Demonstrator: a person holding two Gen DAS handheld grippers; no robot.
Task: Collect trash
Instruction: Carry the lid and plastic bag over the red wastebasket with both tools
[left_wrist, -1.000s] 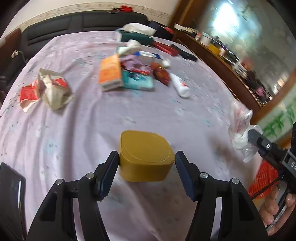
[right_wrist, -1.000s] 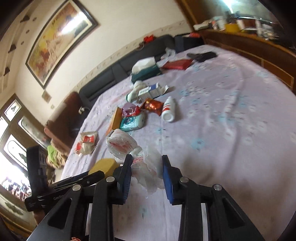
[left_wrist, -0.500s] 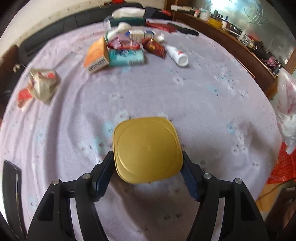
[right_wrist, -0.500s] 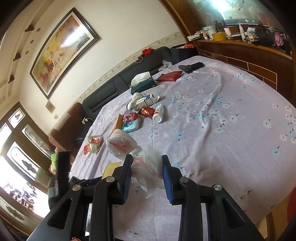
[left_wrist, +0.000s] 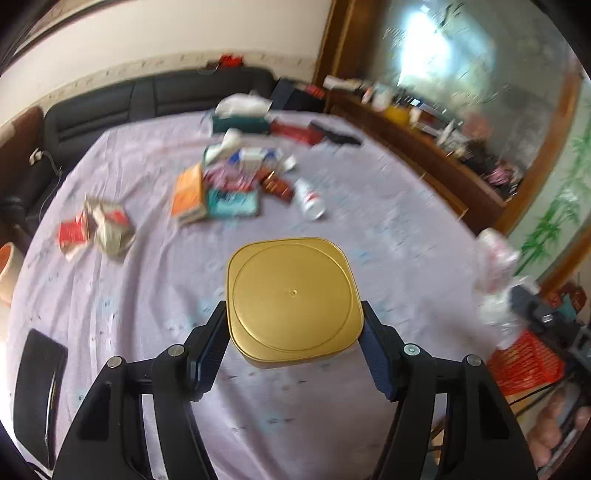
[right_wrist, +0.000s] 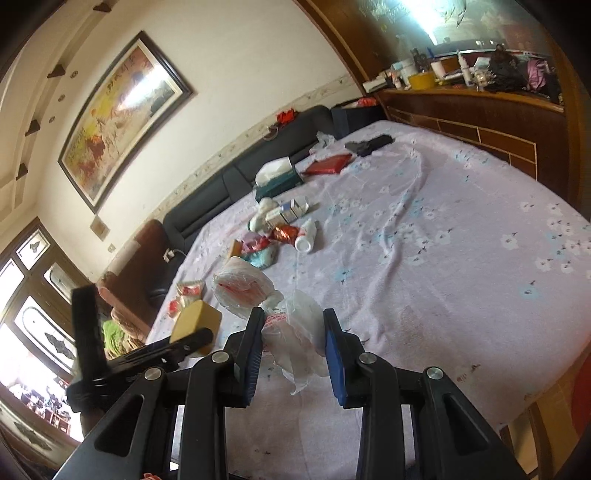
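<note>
Gold square tub (left_wrist: 293, 299) sits clamped between my left gripper's (left_wrist: 293, 349) pads, lifted above the lilac-covered table (left_wrist: 388, 240). My right gripper (right_wrist: 293, 349) is pinched tight on a crumpled clear plastic bag (right_wrist: 291, 332) over the table's near edge.

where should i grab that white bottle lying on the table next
Grip the white bottle across the middle of its round body, coming from above with the fingers either side of its long axis. It lies flat, apart from the red wrapper beside it, so both flanks look reachable.
</note>
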